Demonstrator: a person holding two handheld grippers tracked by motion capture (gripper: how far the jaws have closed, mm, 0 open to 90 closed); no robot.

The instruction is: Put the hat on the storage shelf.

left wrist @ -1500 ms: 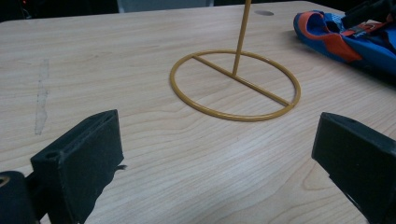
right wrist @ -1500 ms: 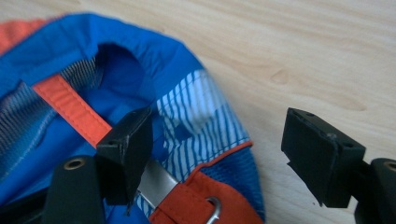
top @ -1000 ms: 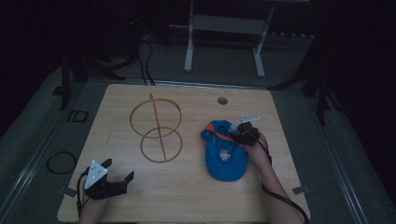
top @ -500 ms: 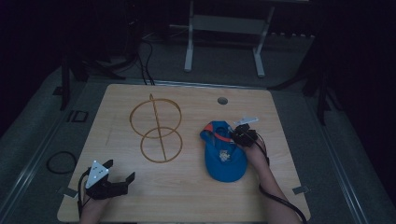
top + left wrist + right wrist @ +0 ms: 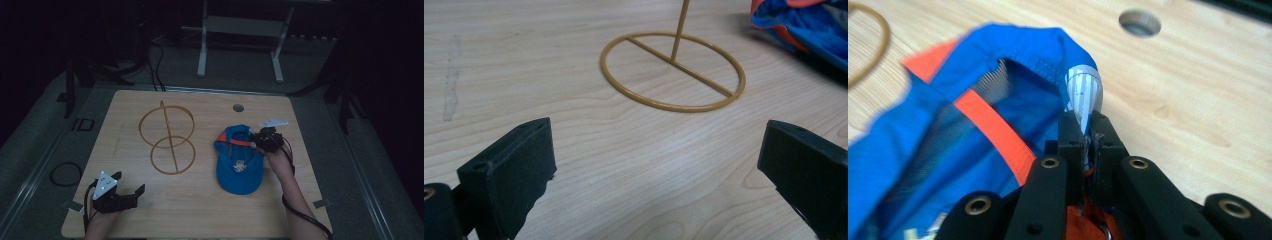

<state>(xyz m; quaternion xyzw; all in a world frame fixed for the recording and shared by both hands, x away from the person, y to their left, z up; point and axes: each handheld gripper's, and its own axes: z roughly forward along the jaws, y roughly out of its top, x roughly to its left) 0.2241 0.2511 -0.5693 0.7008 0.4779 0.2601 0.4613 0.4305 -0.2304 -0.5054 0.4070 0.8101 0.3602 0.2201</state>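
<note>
High view: right gripper [image 5: 261, 140], fingers clamped on the blue cap [image 5: 239, 167] at its far rim; left gripper [image 5: 131, 193], fingers wide open, lies well left of the cap

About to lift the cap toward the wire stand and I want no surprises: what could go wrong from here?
The right gripper pinches just a thin bit of the cap's back rim, beside a grey tab, so the fabric may slip out on lifting. The cap is limp and could sag and snag on the stand. The left gripper is open and off the stand, so the light frame may shift or tip if bumped.
</note>
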